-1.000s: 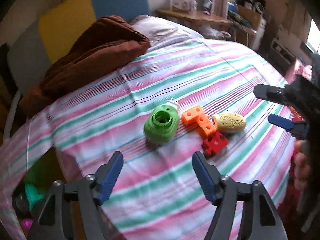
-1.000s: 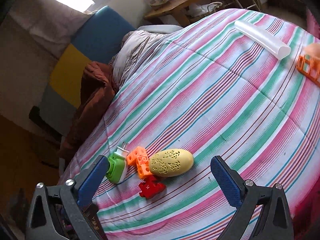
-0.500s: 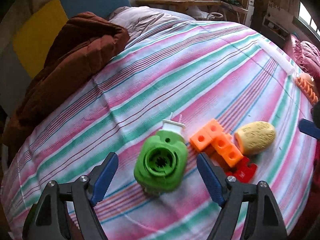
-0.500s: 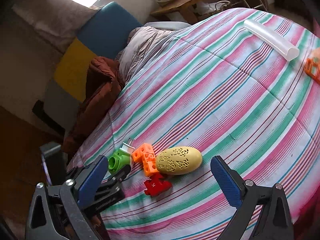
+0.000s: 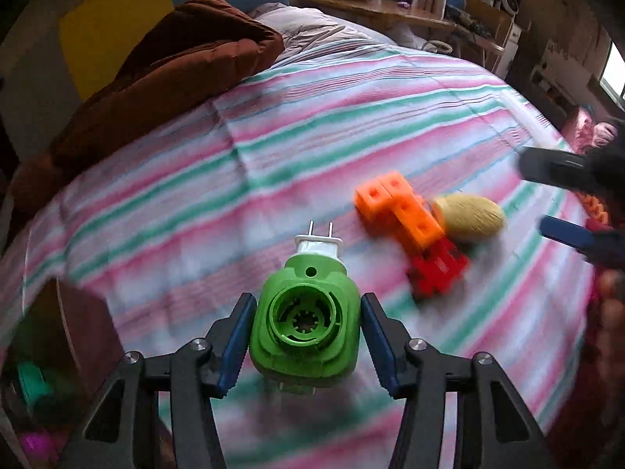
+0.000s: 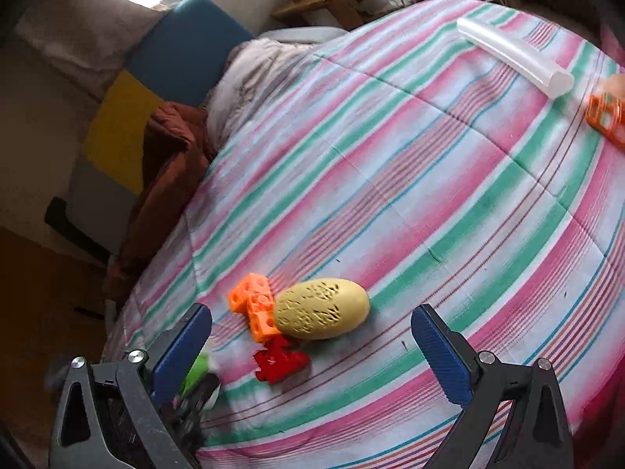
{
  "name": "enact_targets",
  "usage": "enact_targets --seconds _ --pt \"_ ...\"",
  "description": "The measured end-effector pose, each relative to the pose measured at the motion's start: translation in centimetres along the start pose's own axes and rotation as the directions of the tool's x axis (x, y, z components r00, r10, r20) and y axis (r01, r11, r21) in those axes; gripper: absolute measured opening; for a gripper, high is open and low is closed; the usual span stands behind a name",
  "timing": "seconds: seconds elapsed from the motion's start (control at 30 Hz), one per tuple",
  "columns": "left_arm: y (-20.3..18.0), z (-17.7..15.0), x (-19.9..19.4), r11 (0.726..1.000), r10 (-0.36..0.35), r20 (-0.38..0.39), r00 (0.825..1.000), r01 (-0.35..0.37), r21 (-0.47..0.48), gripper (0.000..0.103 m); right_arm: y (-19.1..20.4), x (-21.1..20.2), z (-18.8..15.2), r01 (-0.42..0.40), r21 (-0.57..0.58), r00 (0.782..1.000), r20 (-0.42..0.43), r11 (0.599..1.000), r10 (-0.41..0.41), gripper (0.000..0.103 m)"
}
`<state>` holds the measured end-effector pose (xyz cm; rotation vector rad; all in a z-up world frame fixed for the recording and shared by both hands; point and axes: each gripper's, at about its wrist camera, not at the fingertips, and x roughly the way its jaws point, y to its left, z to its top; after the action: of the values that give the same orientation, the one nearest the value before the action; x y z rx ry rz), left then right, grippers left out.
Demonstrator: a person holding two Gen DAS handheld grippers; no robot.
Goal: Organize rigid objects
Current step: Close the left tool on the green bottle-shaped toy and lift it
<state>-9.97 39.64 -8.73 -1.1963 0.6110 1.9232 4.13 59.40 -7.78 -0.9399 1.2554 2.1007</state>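
Gripping the green plug-in device [image 5: 304,324] above the striped bed [image 5: 351,125], the left gripper [image 5: 304,336]; right gripper [image 6: 312,346] wide open, empty, near the yellow egg [image 6: 322,308].

You have a striped bedspread [image 5: 351,117] covering the bed. A brown blanket [image 5: 164,78] is bunched along its far left edge, just beside a pale grey pillow [image 6: 265,66]. Beyond the bed's far edge stands a cluttered wooden desk [image 5: 375,8].
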Motion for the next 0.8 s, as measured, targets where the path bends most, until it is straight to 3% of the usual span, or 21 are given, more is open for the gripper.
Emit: enact_targets --seconds 0.33,0.57,0.7,0.8 --pt "-3.0 -6.3 -6.8 0.999 -0.039 0.116 0.992 0.04 -0.013 0.055 -0.9 1.3 0.2 0.053 0.036 0.999 -0.013 0.998 -0.052 0.103" --pt "-2.6 -9.2 -9.6 0.996 -0.072 0.157 0.985 0.08 -0.045 0.055 -1.4 2.4 -0.1 0.102 0.027 0.994 -0.042 0.994 -0.101 0.103" --pt "-1.7 -10.7 -11.6 0.996 -0.054 0.195 0.979 0.068 -0.063 0.055 0.3 2.0 -0.4 0.098 -0.081 0.995 0.001 0.992 -0.099 0.103" --pt "-0.6 -11.8 -12.9 0.993 -0.055 0.208 0.976 0.076 -0.095 0.055 2.5 2.5 -1.4 0.052 -0.208 0.997 -0.045 0.977 -0.062 0.102"
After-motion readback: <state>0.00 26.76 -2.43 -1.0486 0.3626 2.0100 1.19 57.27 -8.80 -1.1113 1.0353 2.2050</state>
